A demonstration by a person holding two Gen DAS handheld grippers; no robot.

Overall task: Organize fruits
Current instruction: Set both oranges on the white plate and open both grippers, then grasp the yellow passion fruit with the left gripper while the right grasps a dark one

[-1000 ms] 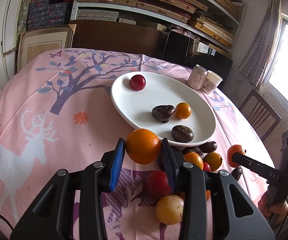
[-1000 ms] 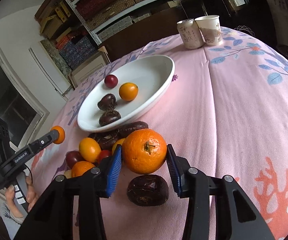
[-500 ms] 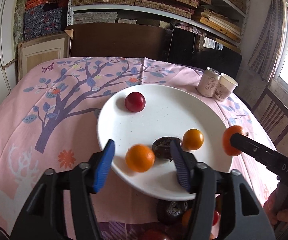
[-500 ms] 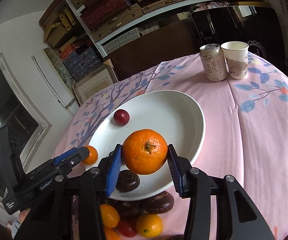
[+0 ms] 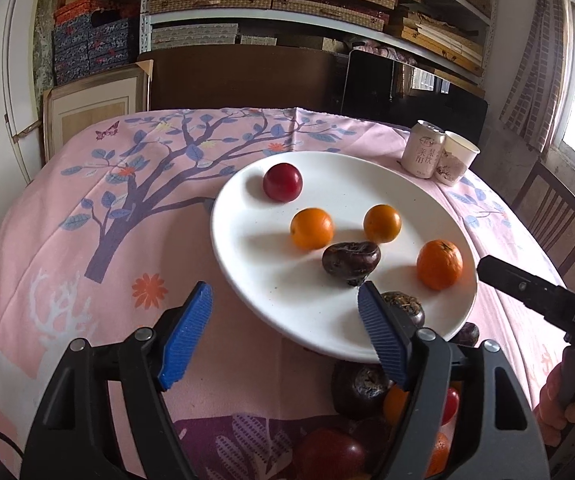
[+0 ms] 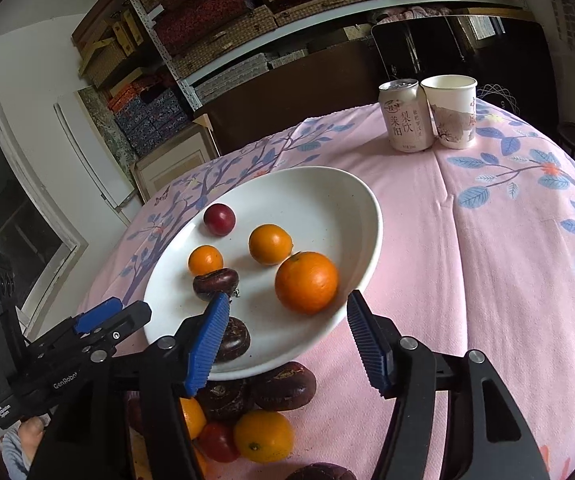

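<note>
A white plate (image 5: 327, 332) (image 6: 319, 196) holds a red plum (image 5: 282, 182) (image 6: 218, 219), two small oranges (image 5: 312, 228) (image 5: 382, 223), a dark fruit (image 5: 350, 258) and a bigger orange (image 5: 439, 264) (image 6: 306, 282). My left gripper (image 5: 287, 336) is open and empty at the plate's near-left rim. My right gripper (image 6: 287, 340) is open and empty just behind the bigger orange. A pile of oranges, red and dark fruits (image 6: 263, 436) (image 5: 363, 388) lies on the cloth in front of the plate.
A drink can (image 6: 404, 116) (image 5: 422, 149) and a paper cup (image 6: 453, 110) (image 5: 456, 158) stand at the table's far right. The table has a pink tree-print cloth (image 5: 87, 220). A wooden chair (image 5: 555, 220) stands on the right, shelves behind.
Both grippers have opened. The left one let its small orange go onto the plate and drew back. The right one set the bigger orange on the plate.
</note>
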